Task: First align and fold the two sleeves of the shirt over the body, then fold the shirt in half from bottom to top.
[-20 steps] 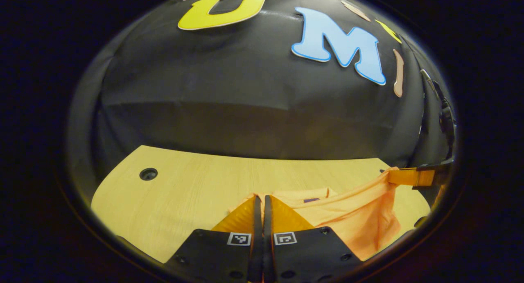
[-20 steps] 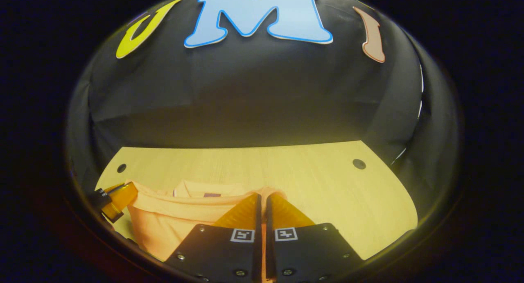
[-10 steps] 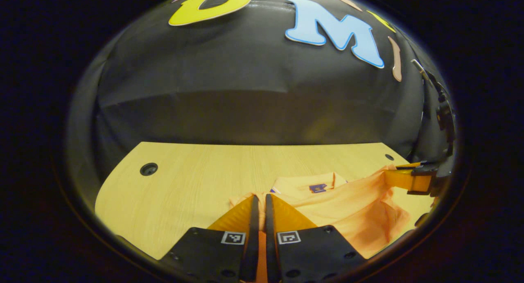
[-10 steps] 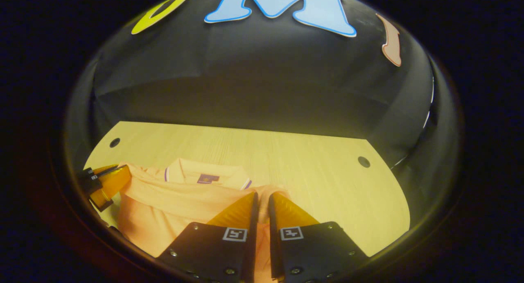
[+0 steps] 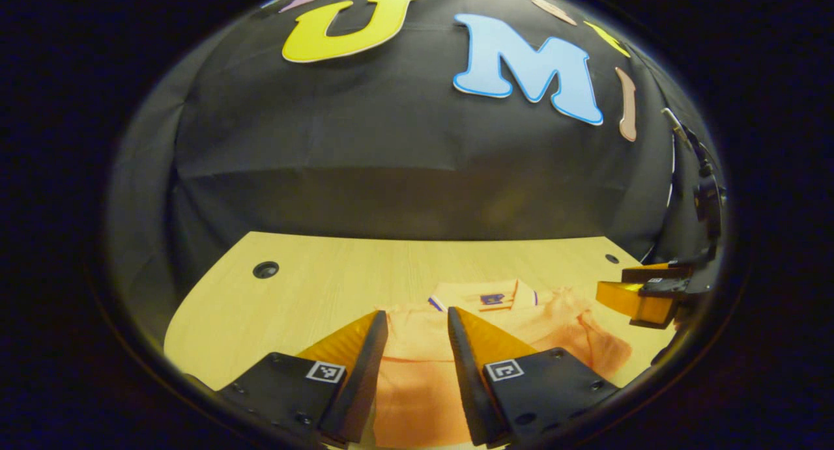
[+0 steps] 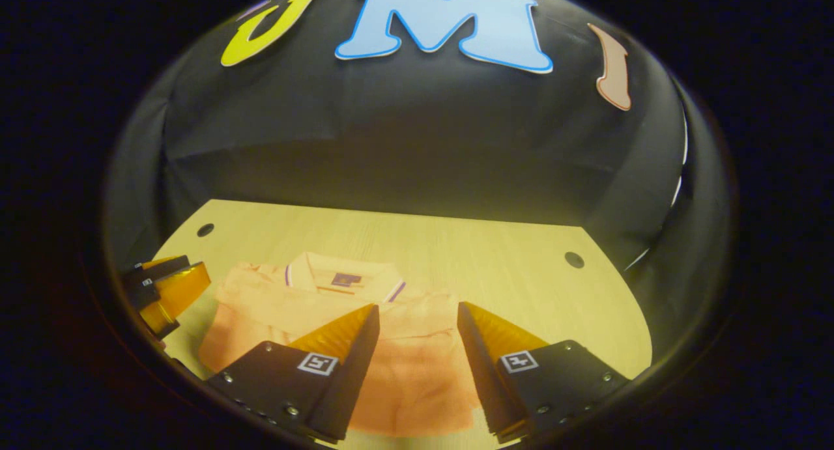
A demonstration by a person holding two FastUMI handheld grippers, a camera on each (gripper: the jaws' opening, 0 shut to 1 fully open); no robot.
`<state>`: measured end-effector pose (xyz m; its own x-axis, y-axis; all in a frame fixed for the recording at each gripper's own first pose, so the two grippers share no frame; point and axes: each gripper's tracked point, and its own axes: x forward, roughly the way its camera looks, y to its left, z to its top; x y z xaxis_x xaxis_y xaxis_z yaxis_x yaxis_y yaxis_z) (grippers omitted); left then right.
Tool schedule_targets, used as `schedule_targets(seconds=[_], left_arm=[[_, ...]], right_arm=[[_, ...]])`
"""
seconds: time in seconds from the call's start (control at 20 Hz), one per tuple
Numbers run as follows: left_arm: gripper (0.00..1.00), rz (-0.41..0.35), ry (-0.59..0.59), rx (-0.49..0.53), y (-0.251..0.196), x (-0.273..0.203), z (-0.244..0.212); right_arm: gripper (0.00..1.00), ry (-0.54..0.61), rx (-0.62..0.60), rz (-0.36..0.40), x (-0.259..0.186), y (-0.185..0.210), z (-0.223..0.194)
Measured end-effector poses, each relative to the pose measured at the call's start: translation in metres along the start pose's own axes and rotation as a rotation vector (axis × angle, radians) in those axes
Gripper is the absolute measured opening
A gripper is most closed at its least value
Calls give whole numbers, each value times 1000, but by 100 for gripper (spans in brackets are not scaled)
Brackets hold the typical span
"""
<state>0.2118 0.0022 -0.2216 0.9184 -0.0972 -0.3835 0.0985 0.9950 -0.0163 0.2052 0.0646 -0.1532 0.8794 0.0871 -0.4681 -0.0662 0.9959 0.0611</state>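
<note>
You are holding the left gripper (image 5: 416,320) and right gripper (image 6: 417,313) with fingers spread apart, gripping nothing, while the folded orange shirt (image 6: 365,320) is lying flat on the table (image 6: 508,267) beneath them.

The left hand-held gripper (image 5: 417,326) stands with its two fingers spread wide apart, nothing between them but air; below and beyond them lies the orange shirt (image 5: 417,385), folded on the pale wooden surface (image 5: 313,287); its collar (image 5: 482,295) faces the far side, with a small dark tag inside it; the right hand-held gripper (image 5: 642,297) sits at the right edge, just beside the shirt's far right corner; whether it touches the cloth cannot be told; a round hole (image 5: 265,269) marks the surface at the left.
</note>
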Motion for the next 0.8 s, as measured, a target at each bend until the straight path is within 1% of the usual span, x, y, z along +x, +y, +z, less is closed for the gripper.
schedule_targets(seconds=[0.05,0.1,0.15,0.2,0.25,0.3,0.35,0.4,0.45,0.7,0.8], left_arm=[[64,-2,-6,-3,-5,-11,3],[77,-5,-13,-10,-11,-21,4],[69,-1,-26,-17,-16,-33,6],[69,1,-42,-21,-23,-44,10],[80,5,-56,-22,-29,-55,13],[72,1,-67,-24,-37,-65,14],[72,1,-80,-27,-43,-76,18],[74,-1,-90,-29,-50,-85,20],[81,2,-106,-29,-56,-94,23],[80,17,-158,-23,-84,-135,29],[81,43,-179,-31,-90,-151,27]], right_arm=[[79,-13,5,2,-11,-3,1],[79,-28,13,6,-21,-6,0],[92,-39,19,8,-31,-10,-1],[97,-47,21,8,-41,-15,-4],[98,-57,17,8,-51,-19,-6],[98,-68,11,7,-61,-23,-7],[98,-86,3,10,-71,-27,-6],[98,-102,-11,6,-80,-32,-7],[98,-115,-24,4,-90,-37,-8],[98,-215,-90,31,-146,-46,0],[98,-258,-122,45,-169,-48,2]])
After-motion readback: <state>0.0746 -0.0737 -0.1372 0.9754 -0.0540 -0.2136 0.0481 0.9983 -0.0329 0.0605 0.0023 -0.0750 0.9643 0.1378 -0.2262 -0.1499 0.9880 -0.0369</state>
